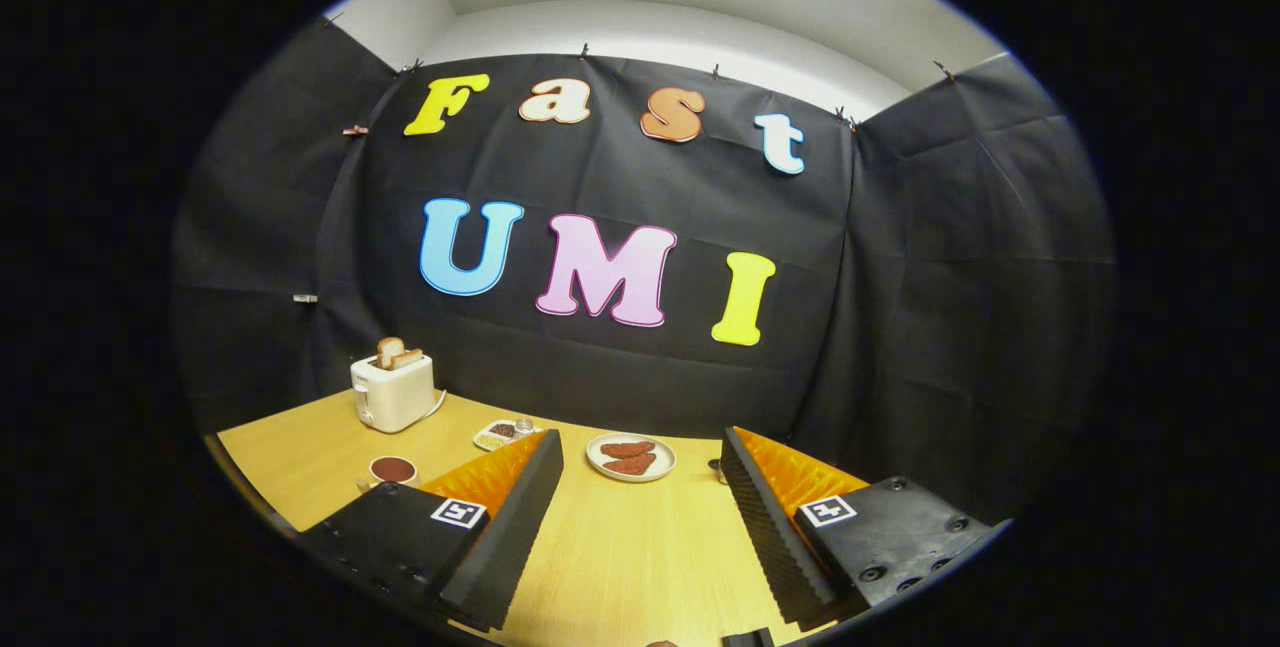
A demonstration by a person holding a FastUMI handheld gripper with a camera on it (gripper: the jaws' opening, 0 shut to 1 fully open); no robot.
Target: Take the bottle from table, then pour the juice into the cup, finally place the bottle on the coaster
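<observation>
Gripper (640, 527) spread wide, nothing between the fingers, bare wooden counter (620, 567) showing in the gap. It hovers above the counter, looking toward the back wall.

What's ahead:
- White plate (631, 457) with two reddish-brown pieces on it, just beyond the fingertips, roughly centred between them.
- Cup (392, 471) with dark red liquid in it, off to the left, just outside the left finger and partly hidden behind it.
- Small tray (500, 434) with dark bits and a small jar, beyond the left fingertip.
- White toaster (392, 392) with two slices of bread sticking up, far left, well beyond the cup, near the wall.
- Small object (716, 470) peeking out at the right fingertip, too hidden to identify.
- Dark items at the near edge between the finger bases, too cropped to name.

Task objects: can't pick out the bottle, nor a coaster. Only task item I can confirm is the cup, left of the gripper.

Progress, my read: gripper is empty, so either pickup hasn't begun or the bottle is already released. The cup looks filled, which hints the pour may be done, but can't confirm. If starting: locate bottle, grasp, pour into left-side cup, set on coaster. All unverified.
</observation>
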